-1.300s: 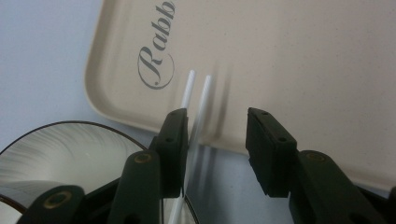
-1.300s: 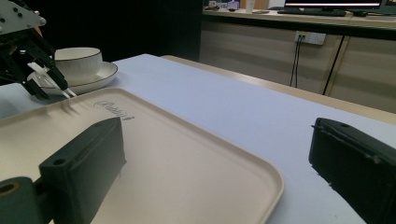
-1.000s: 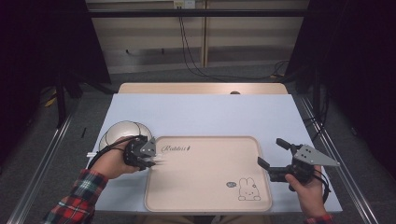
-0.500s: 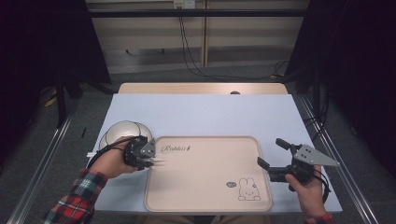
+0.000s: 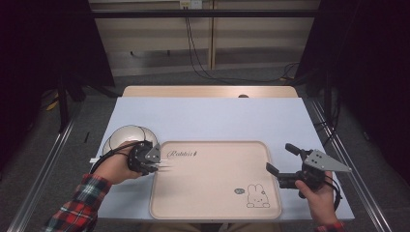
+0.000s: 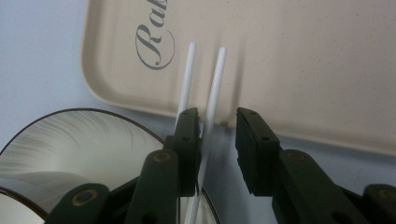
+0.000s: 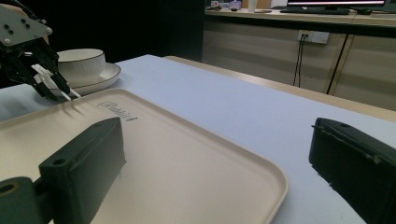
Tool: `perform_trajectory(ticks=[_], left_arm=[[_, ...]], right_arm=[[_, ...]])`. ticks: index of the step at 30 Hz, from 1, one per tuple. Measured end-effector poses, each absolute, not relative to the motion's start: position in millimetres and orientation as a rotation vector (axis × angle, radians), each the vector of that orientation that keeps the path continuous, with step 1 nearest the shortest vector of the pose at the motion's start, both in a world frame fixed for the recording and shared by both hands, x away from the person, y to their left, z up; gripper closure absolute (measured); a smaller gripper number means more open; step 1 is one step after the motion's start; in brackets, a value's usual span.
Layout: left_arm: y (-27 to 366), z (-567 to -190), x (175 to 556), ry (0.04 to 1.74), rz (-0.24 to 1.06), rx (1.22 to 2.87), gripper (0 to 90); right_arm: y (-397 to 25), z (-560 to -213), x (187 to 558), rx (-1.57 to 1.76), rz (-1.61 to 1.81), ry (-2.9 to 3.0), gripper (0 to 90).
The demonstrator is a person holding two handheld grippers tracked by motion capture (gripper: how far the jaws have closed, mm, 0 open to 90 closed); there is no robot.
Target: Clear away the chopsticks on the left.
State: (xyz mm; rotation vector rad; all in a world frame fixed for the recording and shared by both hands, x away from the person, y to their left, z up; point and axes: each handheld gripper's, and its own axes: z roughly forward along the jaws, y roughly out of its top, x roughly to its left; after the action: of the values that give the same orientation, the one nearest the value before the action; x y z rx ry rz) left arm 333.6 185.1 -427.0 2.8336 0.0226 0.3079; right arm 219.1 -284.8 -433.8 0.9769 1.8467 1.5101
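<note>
At a pale blue worktop, a person works two hand-held claws over a beige rectangular plastic tray printed with grey script lettering and a small rabbit drawing. The left claw, held at the nine o'clock edge of the tray, carries a pair of thin white chopsticks; their tips reach out over the tray's near-left corner, beside the script lettering. In the left gripper view the two white sticks run up between the black jaws, lying against the left one, with a clear gap to the right jaw, so the jaws stand partly apart and whether they truly pinch the sticks cannot be told. Just behind that hand, at about ten o'clock from the tray, a white ceramic bowl with a dark rim sits on a matching white saucer, close to the tray's edge. The right claw, with its grey three-cornered plate on top, hovers at the tray's three o'clock edge, its jaws spread wide and holding nothing; the right gripper view looks across the tray between them toward the left claw and the bowl.
</note>
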Motion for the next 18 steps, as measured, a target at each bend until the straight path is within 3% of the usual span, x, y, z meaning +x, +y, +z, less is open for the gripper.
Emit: perform_trajectory(ticks=[18], left_arm=[[183.2,-431.3,336.4,-0.016,0.303,2.847,74.6]], right_arm=[[-284.2,-434.3,219.5,0.972,1.517,1.850,2.7]])
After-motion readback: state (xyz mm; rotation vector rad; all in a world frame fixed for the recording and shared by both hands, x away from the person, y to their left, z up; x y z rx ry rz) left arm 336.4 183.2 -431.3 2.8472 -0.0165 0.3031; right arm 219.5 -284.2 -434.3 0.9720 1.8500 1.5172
